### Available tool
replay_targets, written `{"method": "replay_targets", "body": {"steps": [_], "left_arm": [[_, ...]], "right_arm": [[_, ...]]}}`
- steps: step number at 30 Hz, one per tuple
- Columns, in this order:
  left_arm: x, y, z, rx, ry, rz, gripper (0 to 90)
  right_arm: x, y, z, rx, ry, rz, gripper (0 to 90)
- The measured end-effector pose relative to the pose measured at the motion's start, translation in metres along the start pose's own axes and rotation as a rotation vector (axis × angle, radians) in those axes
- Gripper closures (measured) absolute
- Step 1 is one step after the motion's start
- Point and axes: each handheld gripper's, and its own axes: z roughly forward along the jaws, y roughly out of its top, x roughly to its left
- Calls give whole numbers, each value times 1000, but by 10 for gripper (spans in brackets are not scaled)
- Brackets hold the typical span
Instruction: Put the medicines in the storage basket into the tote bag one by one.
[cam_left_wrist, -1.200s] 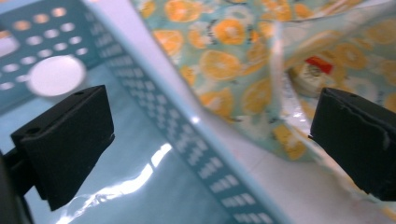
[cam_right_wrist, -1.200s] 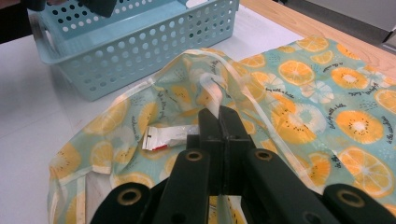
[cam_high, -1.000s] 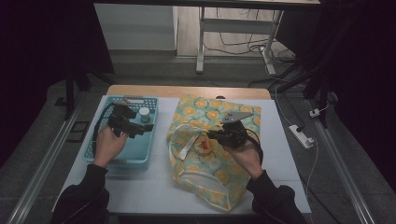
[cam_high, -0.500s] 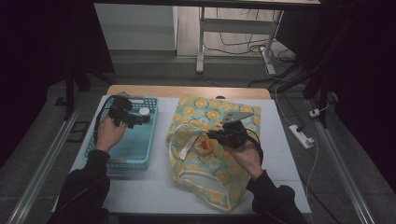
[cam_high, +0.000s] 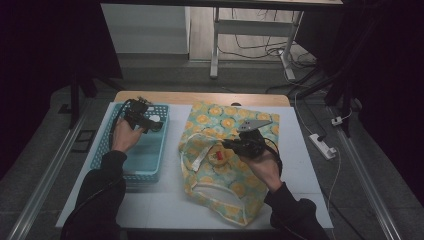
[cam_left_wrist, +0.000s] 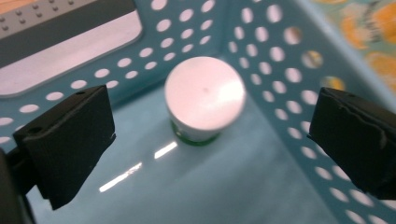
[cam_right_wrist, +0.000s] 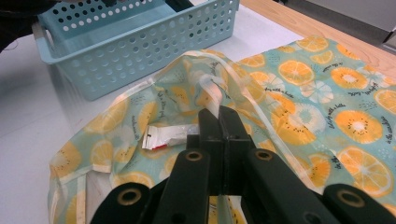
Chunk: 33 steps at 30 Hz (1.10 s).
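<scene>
Your left hand-held gripper (cam_left_wrist: 205, 154) jaws apart, white-lidded jar (cam_left_wrist: 204, 95) upright dead centre ahead in basket (cam_left_wrist: 280, 56); right hand-held gripper (cam_right_wrist: 219, 122) clamped on bag (cam_right_wrist: 299, 93) rim

- Power strip (cam_high: 322, 146): on the floor, well to the right of the right gripper (cam_high: 226, 145).
- Metal stand (cam_high: 215, 55): on the floor, far beyond it.
- Cables (cam_high: 250, 47): beside that stand.

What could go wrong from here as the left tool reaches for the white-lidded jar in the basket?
The white-lidded jar stands in a corner of the blue basket, so an open left tool jaw may catch the perforated wall. The right tool, shut on the fruit-print bag, could lose its hold, letting the opening sag.
</scene>
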Motion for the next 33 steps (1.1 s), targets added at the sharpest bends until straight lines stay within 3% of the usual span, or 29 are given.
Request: {"method": "replay_targets", "body": {"steps": [6,9,14,20,27,33], "left_arm": [[1,7,8,15,-2,-16,26],[2,9,10,28,0,-13,85],[4,10,13,35,-26,-37,268],[2,10,15,74,-9,-36,492],[1,11,11,84,5,-60,501],[0,11,1,61,-12,-71,502]], "right_arm": [[0,0,-1,-2,0,0,900],[-1,0,-2,-2,-2,2,900],[-2,1,-5,-11,-4,6,900],[-2,1,-6,-12,-7,4,900],[-2,1,-5,-12,-6,4,900],[-2,1,-5,-13,-7,4,900]]}}
